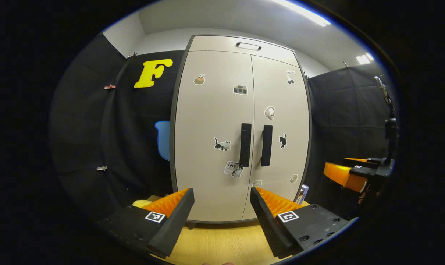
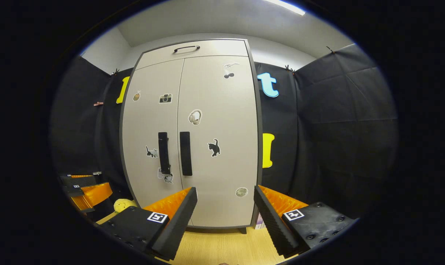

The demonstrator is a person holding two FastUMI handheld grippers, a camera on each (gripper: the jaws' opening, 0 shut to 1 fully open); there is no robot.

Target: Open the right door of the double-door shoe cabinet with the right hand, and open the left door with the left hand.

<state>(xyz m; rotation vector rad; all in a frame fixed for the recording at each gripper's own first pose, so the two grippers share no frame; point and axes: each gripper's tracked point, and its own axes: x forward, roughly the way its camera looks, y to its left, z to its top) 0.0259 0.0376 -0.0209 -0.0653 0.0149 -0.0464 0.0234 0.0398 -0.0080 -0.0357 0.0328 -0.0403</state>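
left gripper view faced the shoe cabinet [image 1: 241, 125] standing on the wooden floor [image 1: 222, 243], both doors closed — left door [image 1: 211, 110] and right door [image 1: 281, 106] flush, their black handles side by side. the left gripper [image 1: 222, 206] was spread wide, holding nothing, apart from the cabinet. right gripper view showed the right gripper [image 2: 225, 206] likewise spread and empty — short of the right door's handle [image 2: 185, 153].

Your path at 12 o'clock to the shut shoe cabinet [image 1: 241, 129] is open; black handles [image 1: 245, 144] stand clear.
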